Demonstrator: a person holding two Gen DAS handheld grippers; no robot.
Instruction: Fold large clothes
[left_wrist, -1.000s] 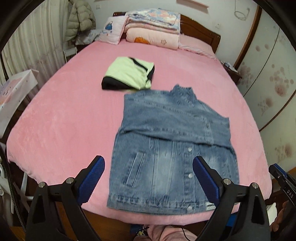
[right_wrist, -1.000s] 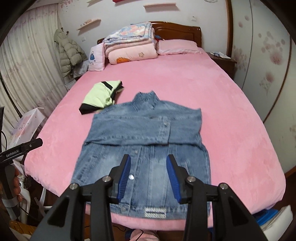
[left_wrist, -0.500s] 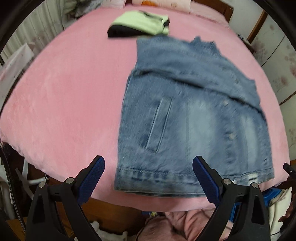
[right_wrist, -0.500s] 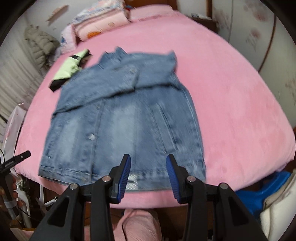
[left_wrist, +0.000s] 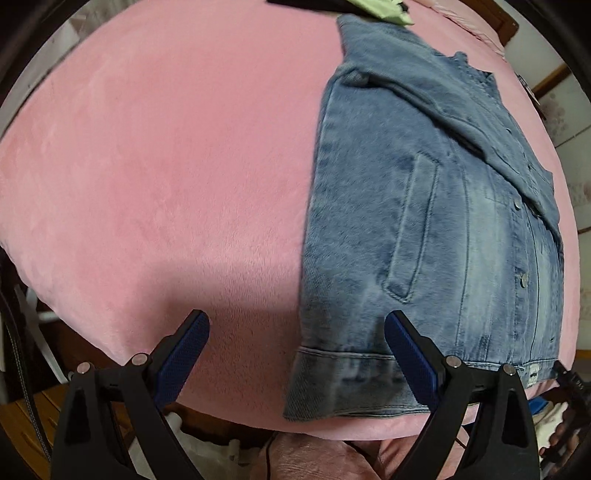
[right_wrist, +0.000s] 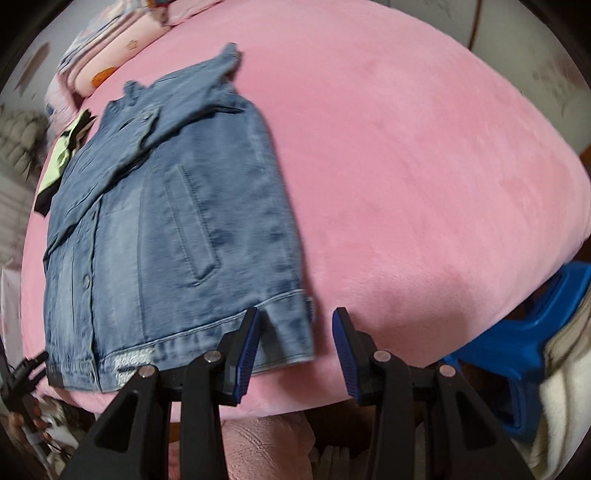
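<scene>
Denim jacket (left_wrist: 436, 221) lying flat, front up, on pink bed (left_wrist: 166, 166), sleeves folded across chest, hem toward the tools at the near bed edge. Left tool (left_wrist: 295, 354) spread wide, gripping nothing; hem's left corner between its blue pads (left_wrist: 183, 354), no contact discernible. Right tool (right_wrist: 295, 350) at moderate spread, gripping nothing; hem's right corner (right_wrist: 291, 332) just ahead of and between its pads, contact not determinable. Green-and-black folded garment (right_wrist: 61, 162) beyond the jacket collar, far-left of right tool. Stacked bedding (right_wrist: 110, 44) at far end of bed. Blue plastic item (right_wrist: 535, 350) to the right of right tool, beside bed.
</scene>
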